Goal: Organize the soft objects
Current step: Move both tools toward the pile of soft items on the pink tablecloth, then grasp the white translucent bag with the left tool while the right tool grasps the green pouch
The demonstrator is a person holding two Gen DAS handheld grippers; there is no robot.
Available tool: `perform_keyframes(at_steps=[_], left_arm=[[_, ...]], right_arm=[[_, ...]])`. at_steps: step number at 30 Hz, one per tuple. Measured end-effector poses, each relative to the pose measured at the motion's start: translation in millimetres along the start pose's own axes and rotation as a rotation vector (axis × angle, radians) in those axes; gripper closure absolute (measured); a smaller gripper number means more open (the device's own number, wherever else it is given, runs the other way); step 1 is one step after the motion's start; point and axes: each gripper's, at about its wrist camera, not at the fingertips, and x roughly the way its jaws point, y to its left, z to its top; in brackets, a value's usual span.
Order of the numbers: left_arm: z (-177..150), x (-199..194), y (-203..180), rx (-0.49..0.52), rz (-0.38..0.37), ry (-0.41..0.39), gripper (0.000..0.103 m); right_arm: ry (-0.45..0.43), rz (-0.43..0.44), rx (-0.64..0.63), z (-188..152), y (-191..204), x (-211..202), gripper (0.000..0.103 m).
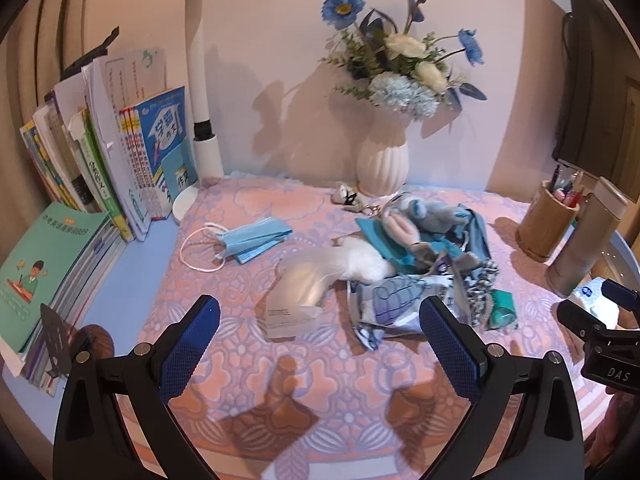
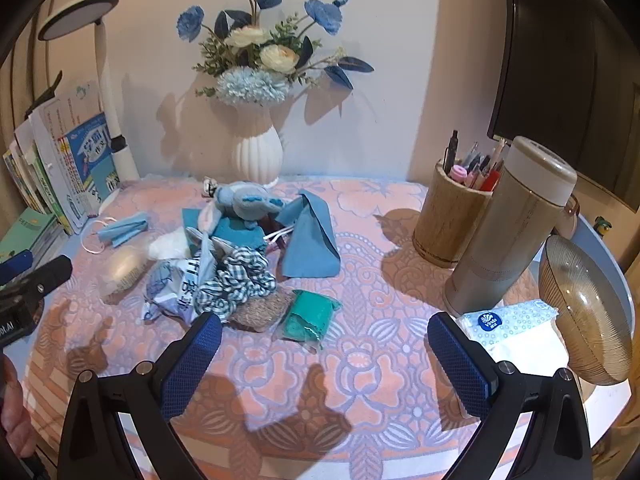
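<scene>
I have both claws up off the table and spread wide, neither one holding anything. The left claw and the right claw both look forward over the same heap of soft things in the middle of the patterned cloth.

What my next move turns on, I think, is this: the heap lies ahead of both claws, but from the right claw it sits ahead and off to the left, while from the left claw its near edge is just past the right finger. Nearest to my right claw is the green pouch, lying flat at the heap's right edge, its long axis running roughly away from me — it looks the easiest first pick. The checked scrunchie is just behind it, touching a crumpled printed bag. The blue face mask lies apart to the left, long axis slanting across my view — closer to the left claw.

The cloth is soft and may bunch under a low pinch. Room is fair in front; to the right stand a tissue pack, a flask, a pen holder and a glass bowl. At the back is a vase; books and a lamp are to the left.
</scene>
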Motion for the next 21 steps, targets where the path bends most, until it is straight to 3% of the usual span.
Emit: perform_keyframes(at_steps=[11, 15, 21], left_arm=[[-3, 24, 23, 0.02, 0.054, 0.026, 0.003], [-2, 39, 48, -0.025, 0.002, 0.077, 0.003], [9, 79, 52, -0.004, -0.056, 0.152, 0.004]], right_arm=[[0.055, -0.013, 0.011, -3, -11, 28, 0.0], [0.079, 0.004, 0.025, -4, -20, 41, 0.006], [0.139, 0.054, 0.051, -6, -24, 68, 0.017]])
